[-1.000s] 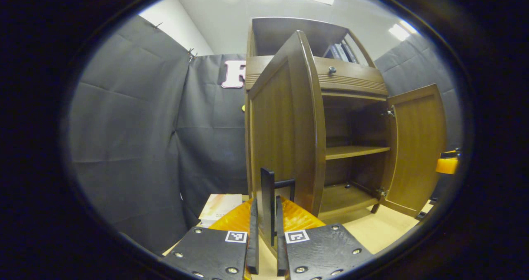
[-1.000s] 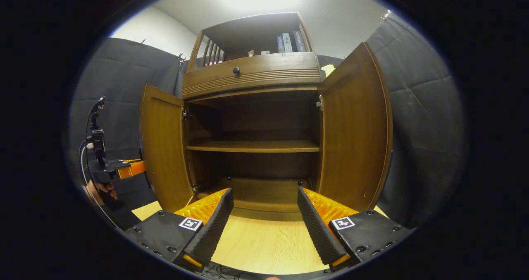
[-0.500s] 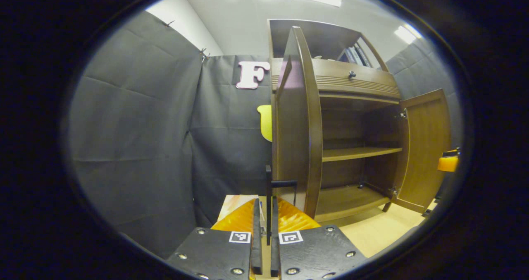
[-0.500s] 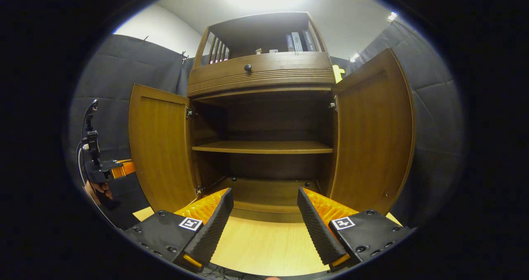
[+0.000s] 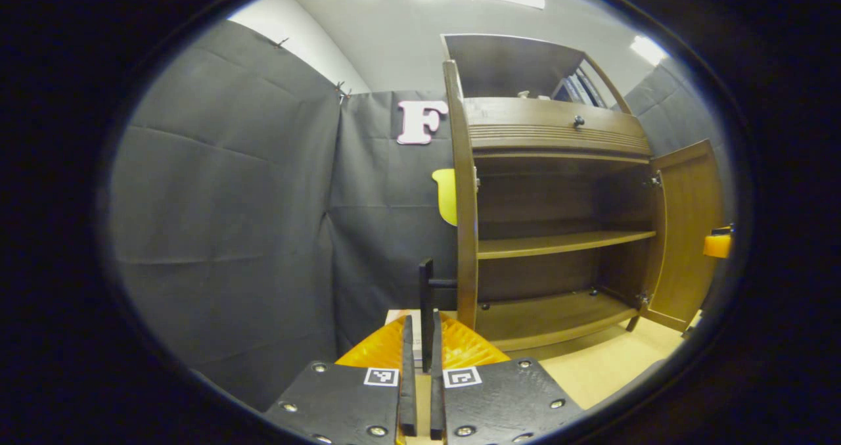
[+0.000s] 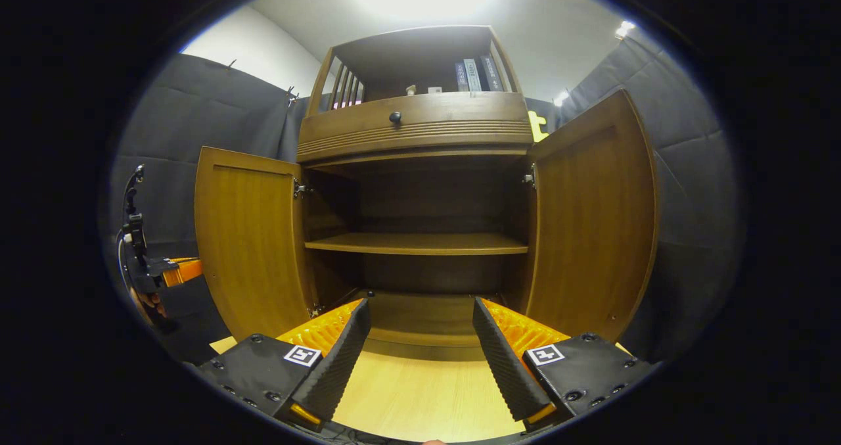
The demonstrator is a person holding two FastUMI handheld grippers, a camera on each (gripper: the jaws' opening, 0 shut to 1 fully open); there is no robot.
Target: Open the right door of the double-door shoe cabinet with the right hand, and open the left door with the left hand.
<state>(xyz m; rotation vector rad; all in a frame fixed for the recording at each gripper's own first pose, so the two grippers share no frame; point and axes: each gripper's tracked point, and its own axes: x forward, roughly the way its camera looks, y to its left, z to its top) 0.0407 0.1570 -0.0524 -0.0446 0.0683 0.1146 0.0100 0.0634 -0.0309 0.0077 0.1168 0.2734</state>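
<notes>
Gripped by its black handle in the clamped left gripper, the left door has swung edge-on, toward 12 o'clock, nearly matching the open right door; the right gripper gapes empty.

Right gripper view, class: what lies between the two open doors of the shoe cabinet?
In the right gripper view, between the left door and right door lies the open cabinet interior: a bare middle shelf above a bare bottom board.

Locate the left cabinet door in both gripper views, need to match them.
Left gripper view: left door stands edge-on just right of centre, its black handle clamped in the left gripper.
Right gripper view: left door at left, swung wide, inner face showing.
Shared landmark: the round drawer knob above the shelf opening.
</notes>
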